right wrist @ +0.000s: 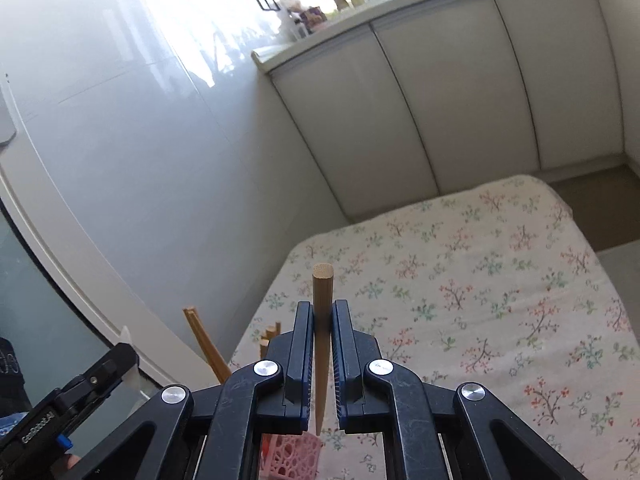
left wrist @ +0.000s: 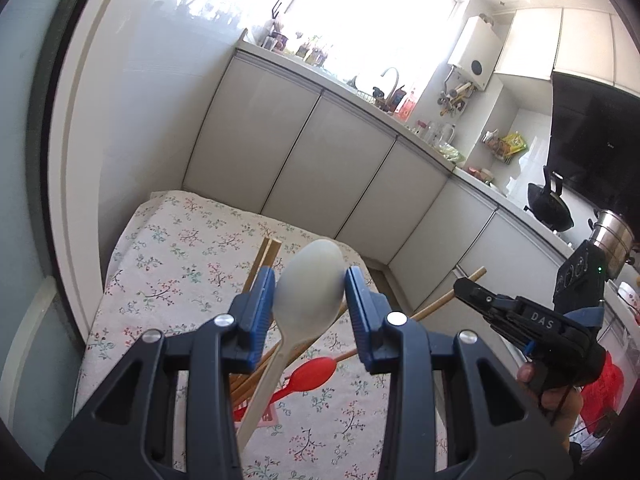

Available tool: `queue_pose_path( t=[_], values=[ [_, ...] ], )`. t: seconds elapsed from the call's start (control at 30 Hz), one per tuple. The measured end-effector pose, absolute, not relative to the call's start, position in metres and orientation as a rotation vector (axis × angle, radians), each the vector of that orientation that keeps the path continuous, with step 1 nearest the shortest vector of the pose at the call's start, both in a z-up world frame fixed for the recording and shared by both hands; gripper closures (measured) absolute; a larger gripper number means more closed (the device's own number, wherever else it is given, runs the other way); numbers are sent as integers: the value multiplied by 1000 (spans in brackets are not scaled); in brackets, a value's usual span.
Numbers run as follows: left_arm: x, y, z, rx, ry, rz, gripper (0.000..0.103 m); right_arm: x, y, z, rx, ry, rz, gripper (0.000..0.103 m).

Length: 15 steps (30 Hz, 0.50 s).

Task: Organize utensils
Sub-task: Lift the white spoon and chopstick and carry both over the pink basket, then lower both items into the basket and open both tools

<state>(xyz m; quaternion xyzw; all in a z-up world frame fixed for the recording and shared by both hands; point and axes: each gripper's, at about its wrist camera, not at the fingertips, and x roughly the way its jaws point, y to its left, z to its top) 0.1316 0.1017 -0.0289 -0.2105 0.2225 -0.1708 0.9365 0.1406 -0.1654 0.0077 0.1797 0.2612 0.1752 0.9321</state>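
Note:
My left gripper [left wrist: 310, 282] is shut on the bowl of a white plastic spoon [left wrist: 310, 292], whose handle runs down into a pink basket [left wrist: 262, 416] below. Several wooden chopsticks [left wrist: 266, 254] and a red spoon [left wrist: 310, 372] stand in that basket too. My right gripper [right wrist: 322, 312] is shut on a wooden chopstick [right wrist: 322, 304], held upright with its tip just above the pink basket [right wrist: 292, 456]. The right gripper shows in the left wrist view [left wrist: 464, 286] at the right, with the chopstick [left wrist: 444, 300] in it. More chopsticks [right wrist: 202, 340] stick up at the left in the right wrist view.
A table with a floral cloth [left wrist: 172, 264] [right wrist: 480, 280] holds the basket. White cabinets [left wrist: 320, 152] run behind it, with a cluttered counter, a black wok [left wrist: 550, 206] and a steel pot [left wrist: 612, 240] at right. A white wall [right wrist: 120, 140] stands at left.

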Motion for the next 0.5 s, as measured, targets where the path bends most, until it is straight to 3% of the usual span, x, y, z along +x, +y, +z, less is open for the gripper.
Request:
queue_pose_path(
  t=[0.27,0.5],
  values=[
    [149,90,-44,-375,351,-370,65,126,-178,38,379,441,359,95],
    [162,88,-63,-355,380,-341,64,118,-196,50,417,405,358,95]
  ],
)
